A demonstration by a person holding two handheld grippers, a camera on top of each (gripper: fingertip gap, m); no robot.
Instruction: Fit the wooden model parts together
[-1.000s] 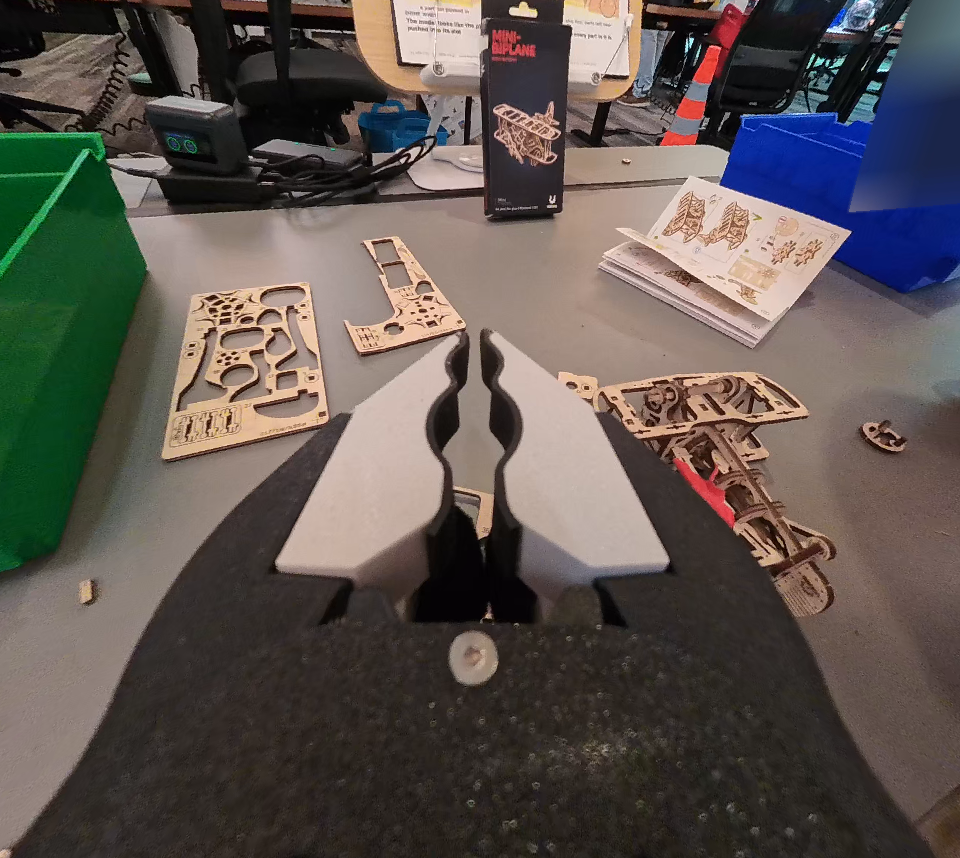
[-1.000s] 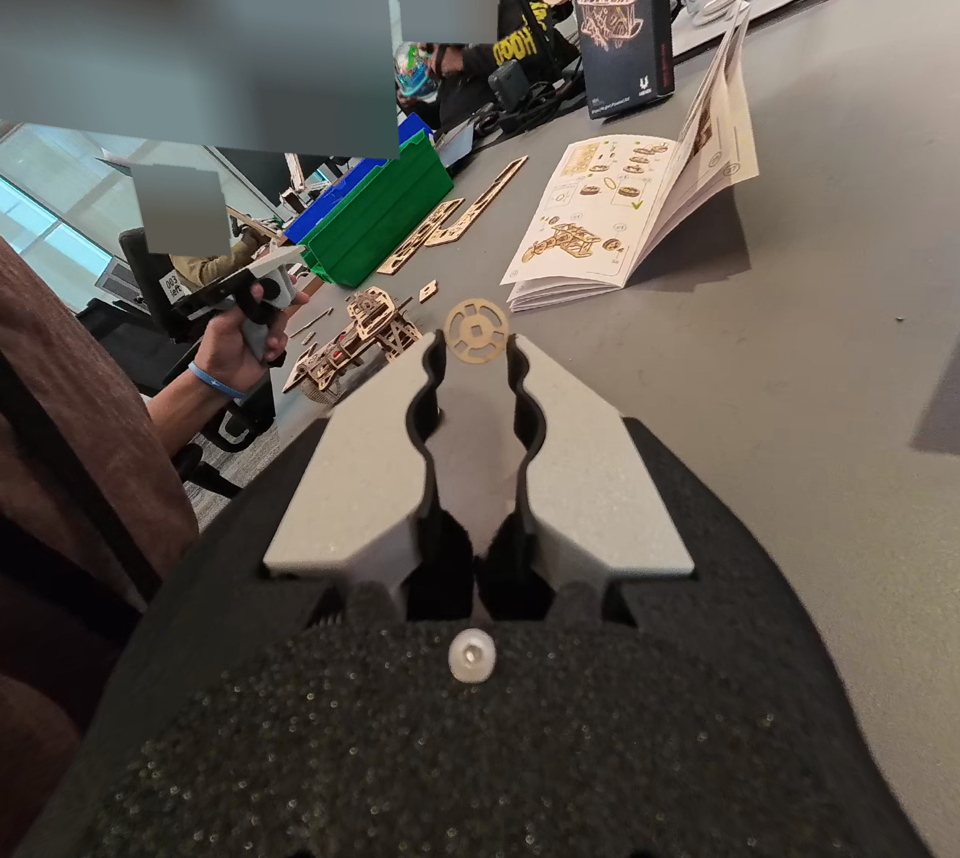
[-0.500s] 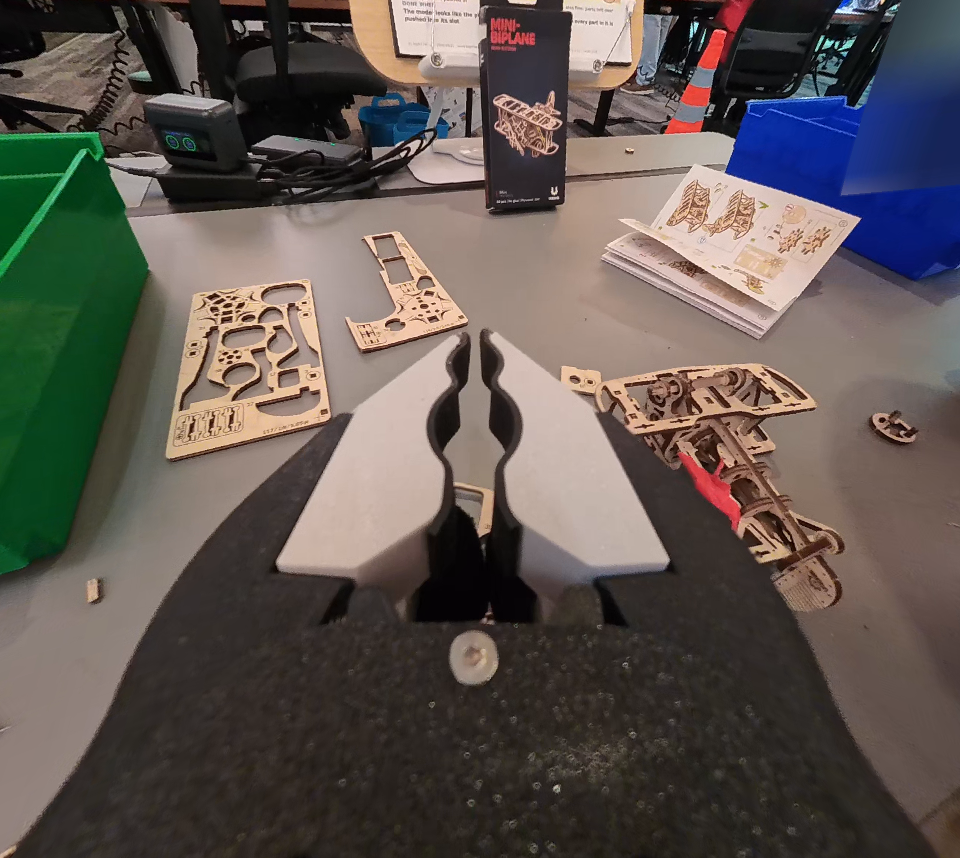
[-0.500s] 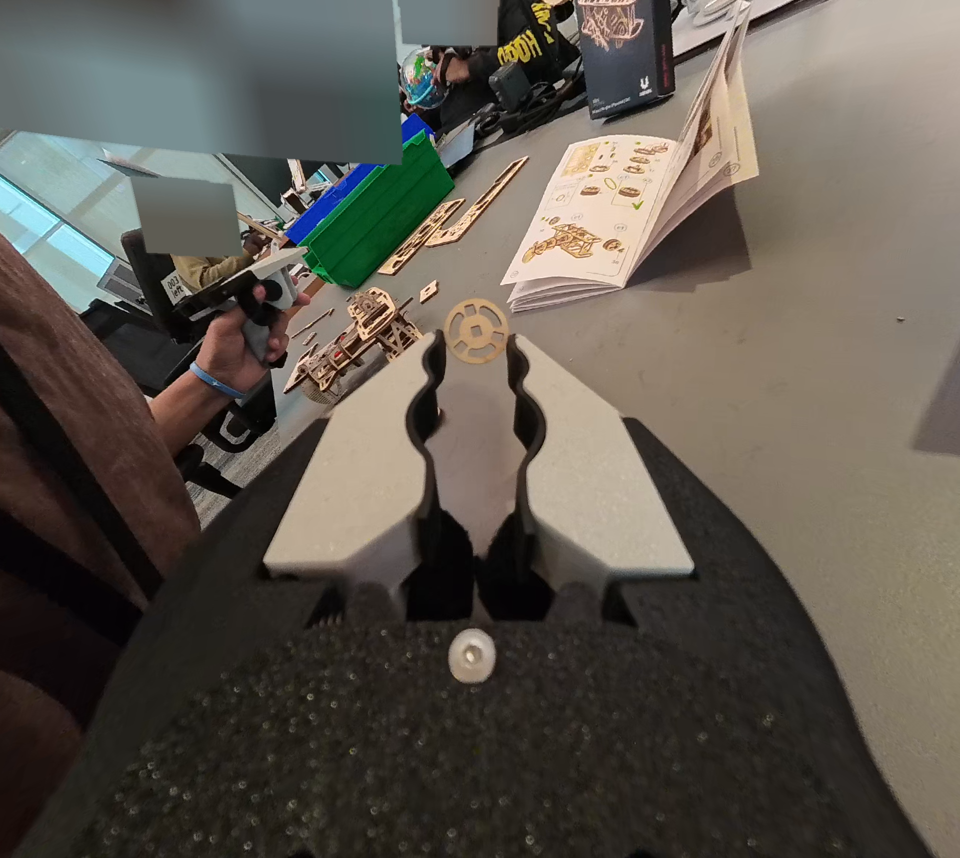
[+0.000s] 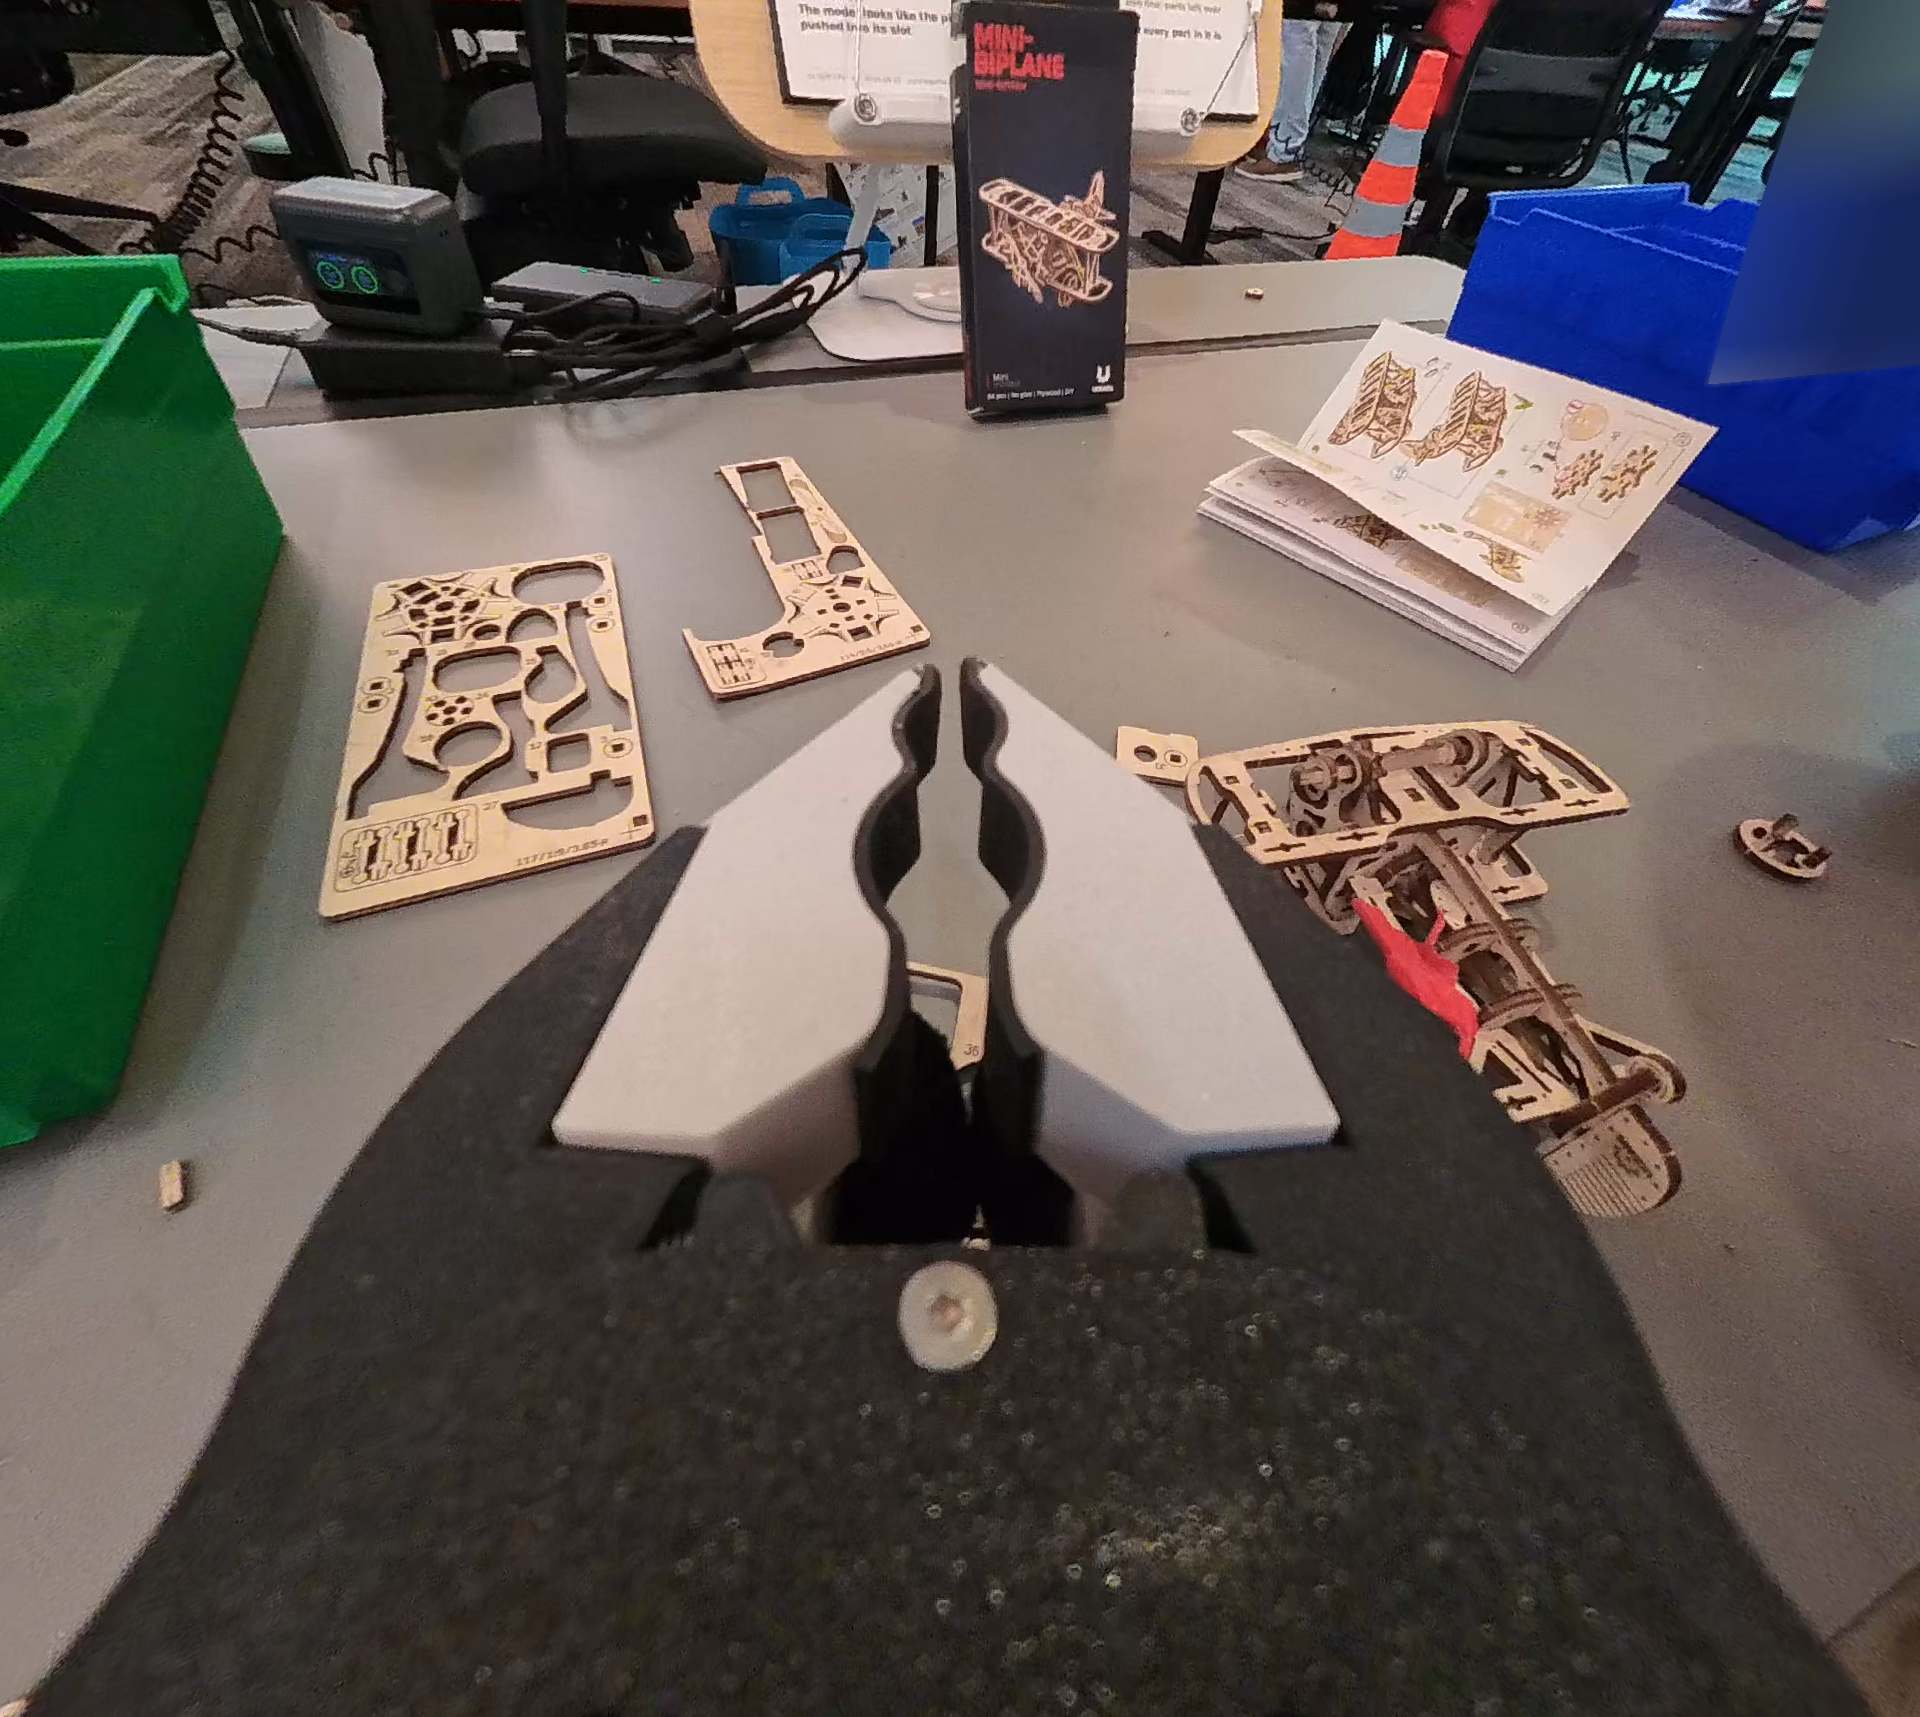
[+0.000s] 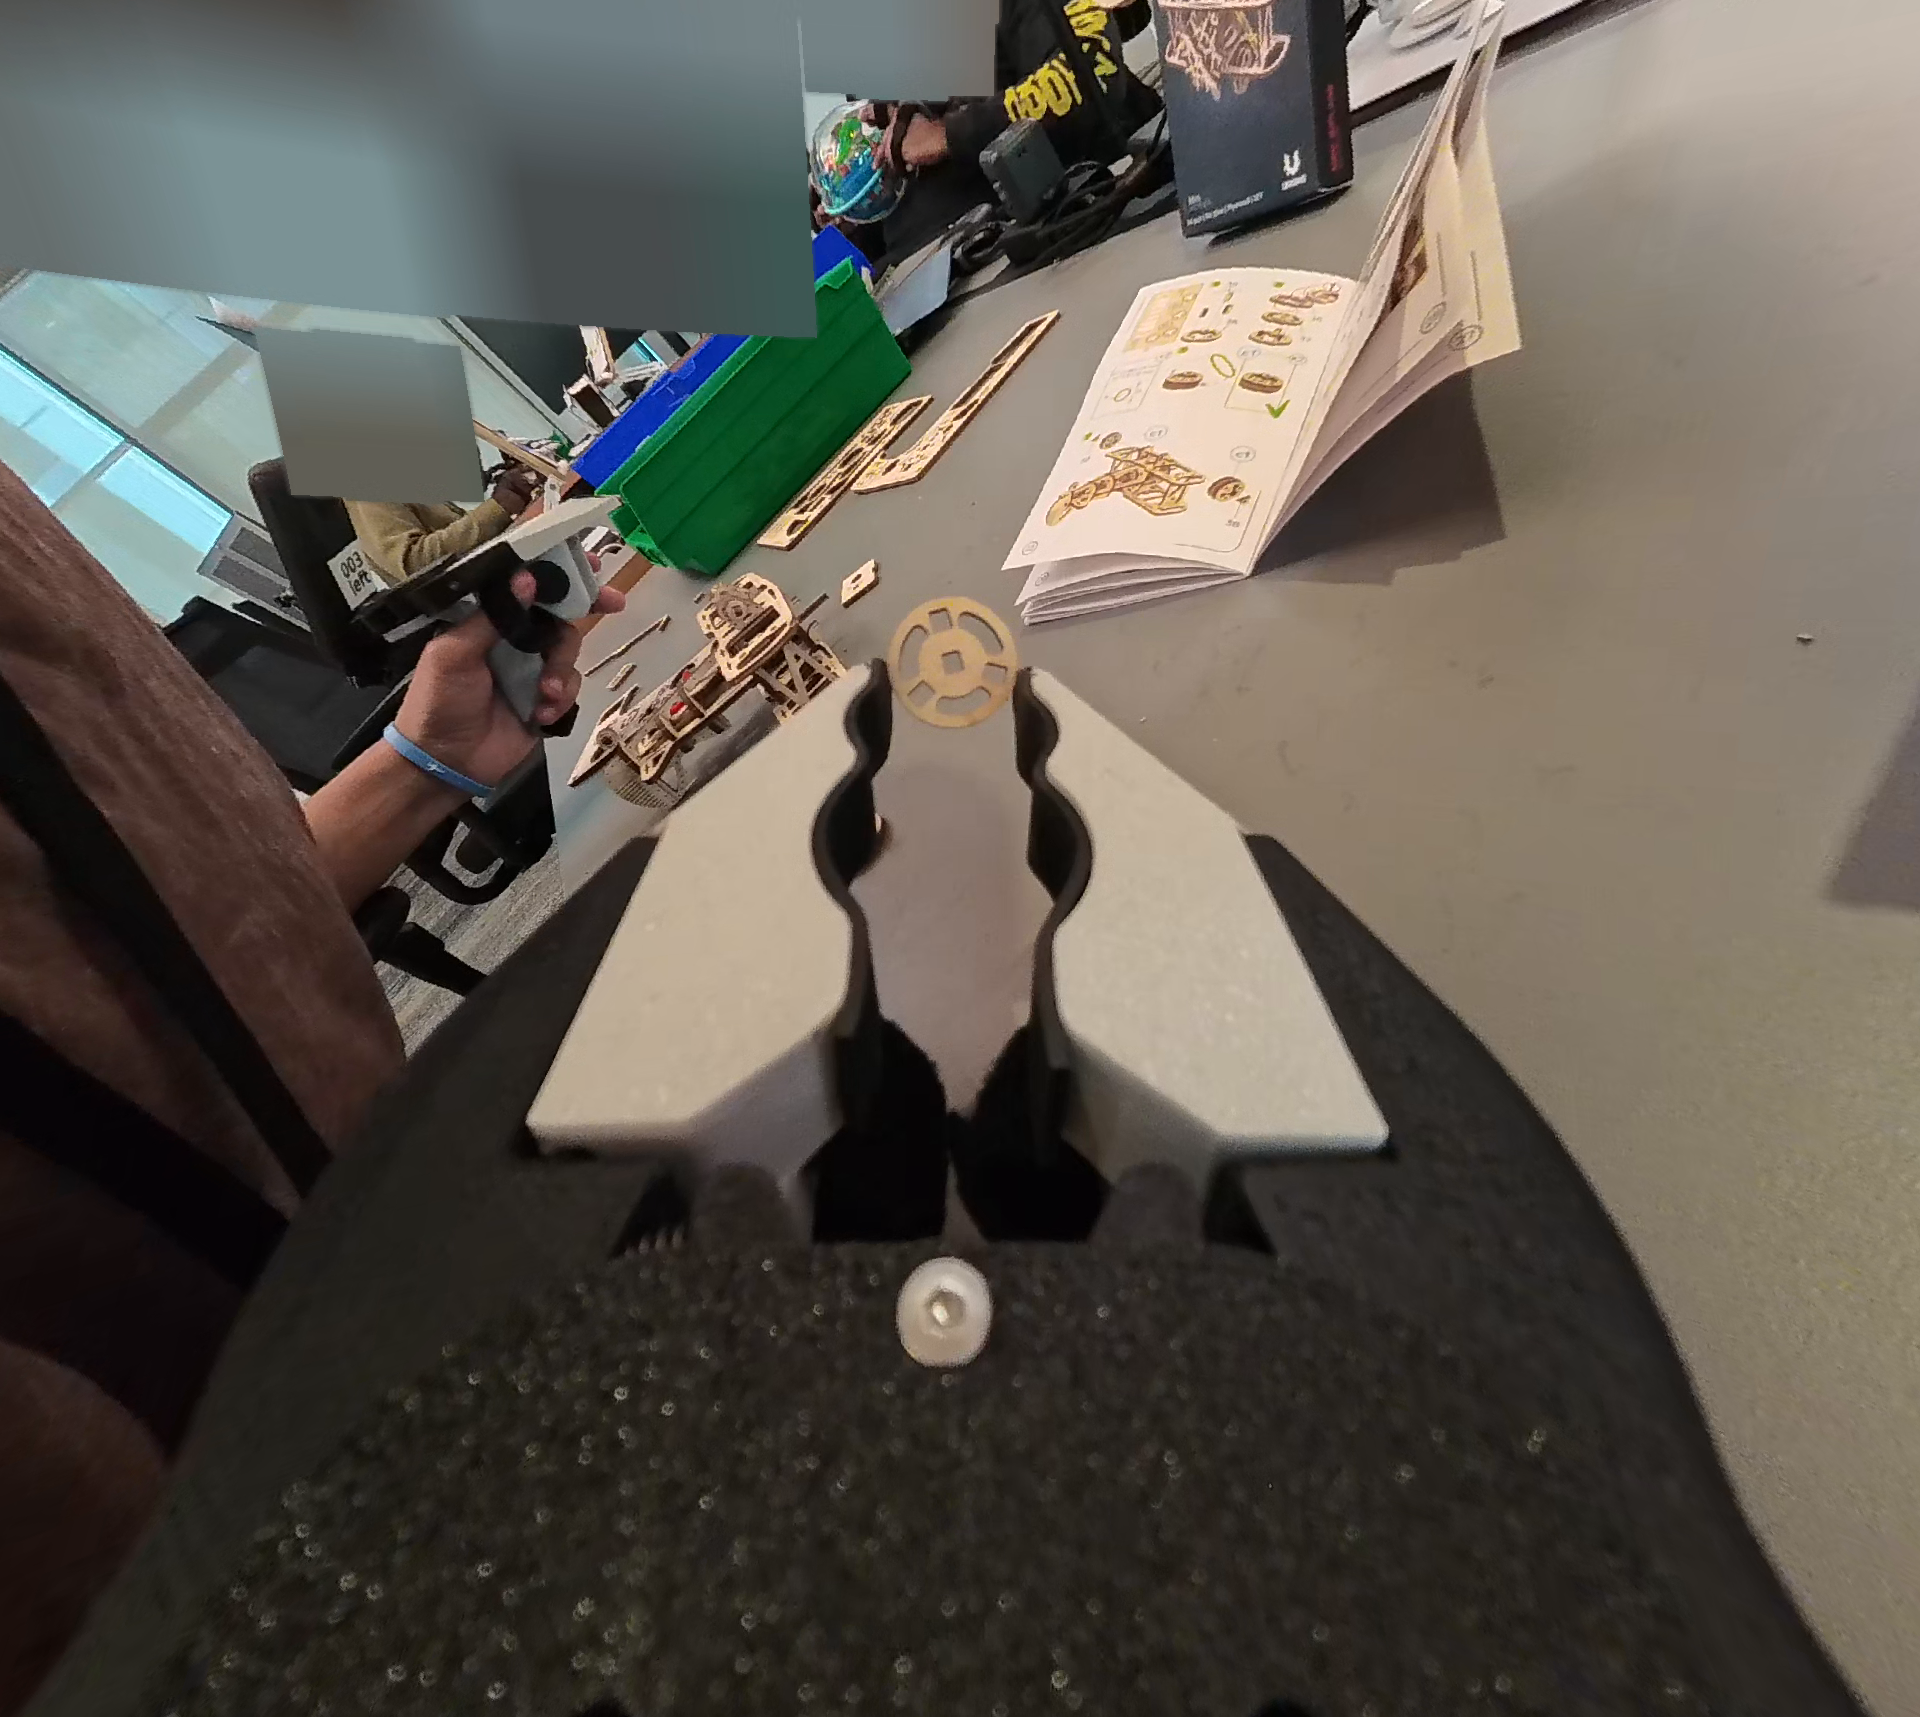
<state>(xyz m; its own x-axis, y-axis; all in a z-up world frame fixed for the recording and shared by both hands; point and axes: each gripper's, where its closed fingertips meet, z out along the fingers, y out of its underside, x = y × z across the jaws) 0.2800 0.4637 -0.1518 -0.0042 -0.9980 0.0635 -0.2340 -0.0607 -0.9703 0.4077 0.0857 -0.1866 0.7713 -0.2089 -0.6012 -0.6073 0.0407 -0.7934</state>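
The part-built wooden biplane (image 5: 1434, 888) lies on the grey table, just right of my left gripper (image 5: 951, 680). The left gripper is shut and empty and hovers over the table. A small wooden piece (image 5: 945, 1002) shows on the table under its fingers. My right gripper (image 6: 953, 680) is shut on a round wooden wheel (image 6: 953, 659), held upright at its fingertips above the table. In the right wrist view the biplane (image 6: 717, 680) lies farther off to the left. A hand holds the left gripper (image 6: 520, 597) beside it.
Two punched-out wooden sheets (image 5: 488, 732) (image 5: 800, 597) lie left of centre. A small tab (image 5: 1153, 748) and a hub piece (image 5: 1782, 846) lie near the plane. An open booklet (image 5: 1455, 514), a dark kit box (image 5: 1044, 213), a green bin (image 5: 104, 680) and a blue bin (image 5: 1610, 317) ring the table. To reach the hub piece (image 5: 1782, 846) in a straight line is about 12 cm for my right fingers, about 30 cm for my left.
The left gripper has drifted slightly, so the table shifts a little in its view. The right gripper keeps the wheel still.
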